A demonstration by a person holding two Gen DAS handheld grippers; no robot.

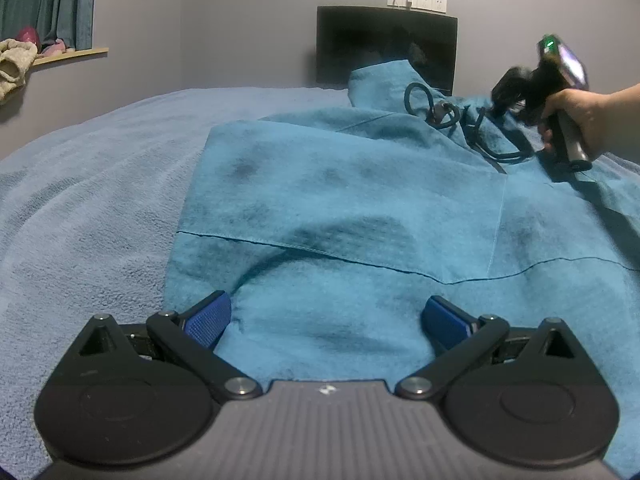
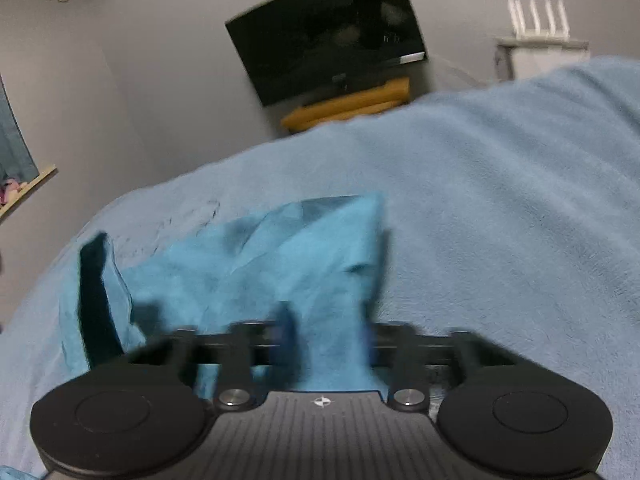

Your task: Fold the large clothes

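On the bed (image 1: 80, 208): teal hoodie (image 1: 340, 200), spread flat.
Left gripper (image 1: 327, 320): fingers wide apart, empty, over hem.
Right gripper (image 2: 326, 340): fingers pinching hoodie fabric.

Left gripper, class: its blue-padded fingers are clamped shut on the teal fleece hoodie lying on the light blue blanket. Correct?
Not quite. The left wrist view shows the left gripper open, fingers spread apart over the teal fleece hoodie, which does lie on the light blue blanket.
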